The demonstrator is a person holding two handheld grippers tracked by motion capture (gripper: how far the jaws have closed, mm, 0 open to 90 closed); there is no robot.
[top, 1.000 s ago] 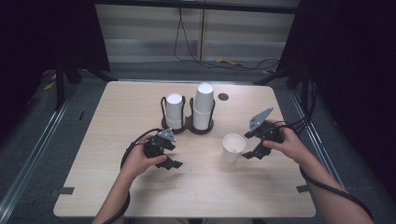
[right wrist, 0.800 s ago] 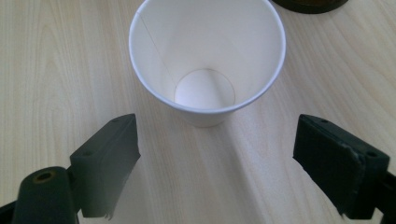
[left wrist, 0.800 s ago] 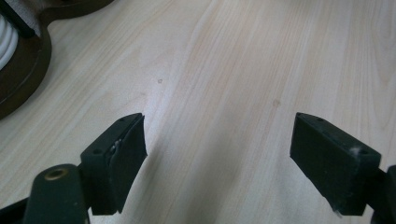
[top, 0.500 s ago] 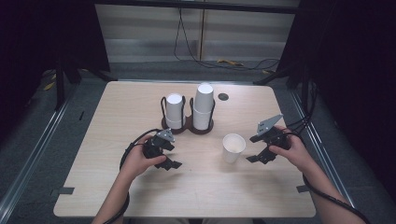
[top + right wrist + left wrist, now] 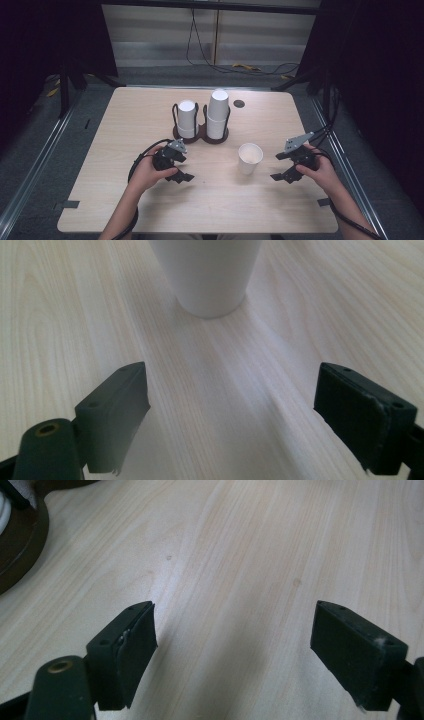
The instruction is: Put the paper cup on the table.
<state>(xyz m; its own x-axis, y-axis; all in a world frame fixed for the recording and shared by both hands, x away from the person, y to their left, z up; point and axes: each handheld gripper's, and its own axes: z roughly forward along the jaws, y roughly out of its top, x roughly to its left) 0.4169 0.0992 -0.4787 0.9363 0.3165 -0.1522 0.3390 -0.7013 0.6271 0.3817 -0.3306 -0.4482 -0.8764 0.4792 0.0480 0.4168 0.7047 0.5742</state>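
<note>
A single white paper cup [image 5: 250,158] stands upright on the wooden table [image 5: 225,210], right of centre. My right gripper [image 5: 280,167] sits just right of it, apart from it, open and pointing at it. In the right gripper view the cup [image 5: 210,275] is ahead of the open jaws [image 5: 232,375], with bare table between them. My left gripper [image 5: 182,162] rests at the table's middle left, open and with nothing between its fingers. In the left gripper view its jaws [image 5: 235,615] stand wide over bare wood.
A dark two-slot cup holder [image 5: 200,135] stands behind the grippers, with a short white cup stack [image 5: 186,117] in its left slot and a taller one [image 5: 218,112] in its right. Its base [image 5: 20,540] edges the left gripper view. A small dark disc [image 5: 239,103] lies farther back.
My right gripper has drawn back to the right and lower, away from the single cup, which stays standing in place. The left gripper has not moved.
</note>
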